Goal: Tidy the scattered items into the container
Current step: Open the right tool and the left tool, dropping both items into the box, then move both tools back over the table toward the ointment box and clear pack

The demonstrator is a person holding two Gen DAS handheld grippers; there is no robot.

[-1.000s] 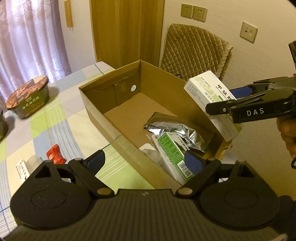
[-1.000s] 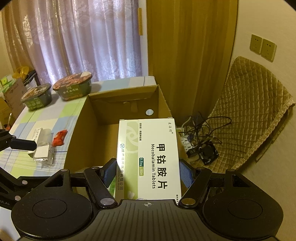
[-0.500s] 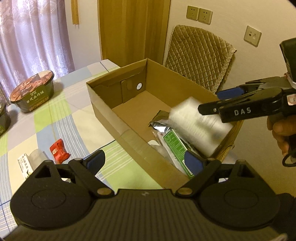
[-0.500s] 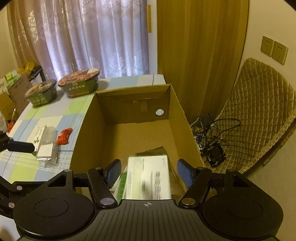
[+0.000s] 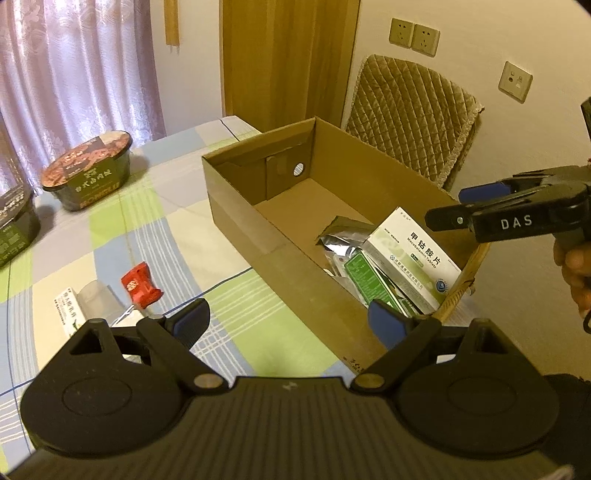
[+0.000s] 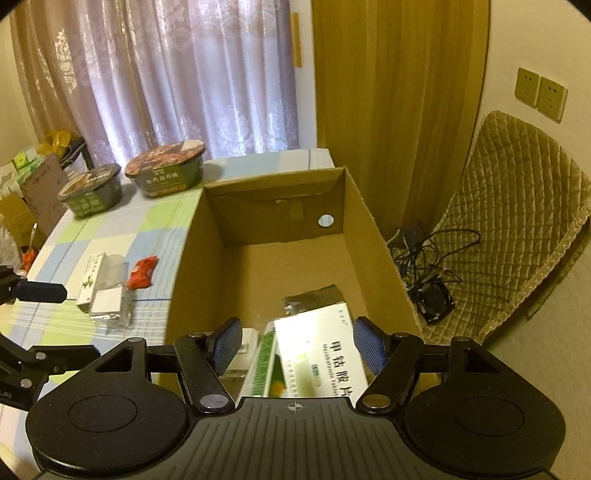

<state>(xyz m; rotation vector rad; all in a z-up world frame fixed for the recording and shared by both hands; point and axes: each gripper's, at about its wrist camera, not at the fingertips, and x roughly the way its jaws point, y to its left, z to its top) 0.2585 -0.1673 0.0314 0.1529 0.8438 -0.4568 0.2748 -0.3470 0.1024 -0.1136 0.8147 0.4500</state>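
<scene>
Tablet box [image 5: 410, 258] now apparently released, in carton [image 5: 236, 206].

You are working in a lived-in room of a home. Sheer patterned curtains [image 6: 177, 74] hang over the window beside a wooden door [image 6: 399, 110], and a chair with a quilted cover [image 5: 413, 118] stands against a plain wall fitted with sockets [image 5: 413, 35]. The desk [image 5: 155, 229] wears a checked cloth, with two instant noodle bowls [image 6: 166, 173] on it, and loose cables [image 6: 432, 254] lie on the floor.
</scene>
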